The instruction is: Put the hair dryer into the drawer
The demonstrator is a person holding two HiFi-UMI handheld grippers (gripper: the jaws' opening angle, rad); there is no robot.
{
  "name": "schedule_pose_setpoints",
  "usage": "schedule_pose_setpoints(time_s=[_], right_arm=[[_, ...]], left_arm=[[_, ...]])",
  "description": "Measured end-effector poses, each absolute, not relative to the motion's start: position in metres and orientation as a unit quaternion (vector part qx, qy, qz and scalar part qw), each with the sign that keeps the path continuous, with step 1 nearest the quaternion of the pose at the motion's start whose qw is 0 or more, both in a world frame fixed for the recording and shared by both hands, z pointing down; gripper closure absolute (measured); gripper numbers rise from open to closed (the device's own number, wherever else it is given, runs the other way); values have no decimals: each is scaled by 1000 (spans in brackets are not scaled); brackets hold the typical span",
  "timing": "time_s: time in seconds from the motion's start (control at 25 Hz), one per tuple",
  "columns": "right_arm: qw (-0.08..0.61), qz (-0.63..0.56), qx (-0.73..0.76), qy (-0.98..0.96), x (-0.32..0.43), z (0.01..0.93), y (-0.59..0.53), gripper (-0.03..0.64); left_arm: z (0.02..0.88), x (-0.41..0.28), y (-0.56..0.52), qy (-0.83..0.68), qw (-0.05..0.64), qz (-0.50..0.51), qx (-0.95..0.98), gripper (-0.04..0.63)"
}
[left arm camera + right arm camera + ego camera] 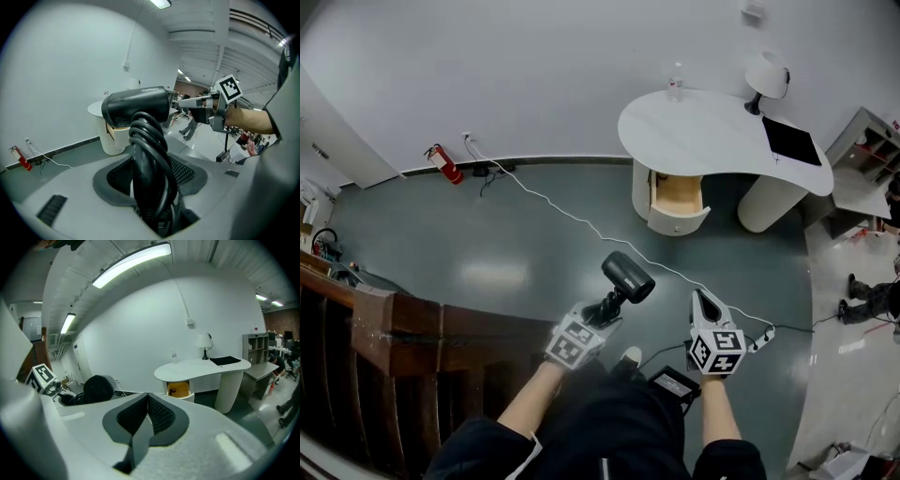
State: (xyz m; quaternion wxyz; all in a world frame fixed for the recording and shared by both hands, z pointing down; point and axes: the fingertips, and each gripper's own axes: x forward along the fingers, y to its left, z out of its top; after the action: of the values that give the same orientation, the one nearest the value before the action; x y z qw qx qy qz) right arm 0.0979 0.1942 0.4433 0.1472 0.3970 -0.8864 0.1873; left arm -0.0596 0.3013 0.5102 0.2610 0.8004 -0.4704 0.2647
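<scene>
White desk [712, 131] well across the floor, its drawer [679, 195] already open. Hair dryer [626, 277] is up in the air, cord wound round its handle, my left gripper [602, 312] clamped on that handle. Right gripper [703, 302] near it, jaws together, nothing in them. Carry step, I judge: next calls for walking over and lowering the dryer into the drawer.

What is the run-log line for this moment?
left gripper: shut on hair dryer | right gripper: shut, empty | drawer: open, far off | status: not yet stowed
</scene>
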Motion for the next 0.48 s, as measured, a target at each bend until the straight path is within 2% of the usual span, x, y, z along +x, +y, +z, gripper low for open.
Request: schedule_pose_setpoints(time_s=[0.48], right_arm=[[142, 196, 406, -881, 106, 450, 140, 617]], left_arm=[[517, -54, 242, -458, 260, 272, 805, 377]])
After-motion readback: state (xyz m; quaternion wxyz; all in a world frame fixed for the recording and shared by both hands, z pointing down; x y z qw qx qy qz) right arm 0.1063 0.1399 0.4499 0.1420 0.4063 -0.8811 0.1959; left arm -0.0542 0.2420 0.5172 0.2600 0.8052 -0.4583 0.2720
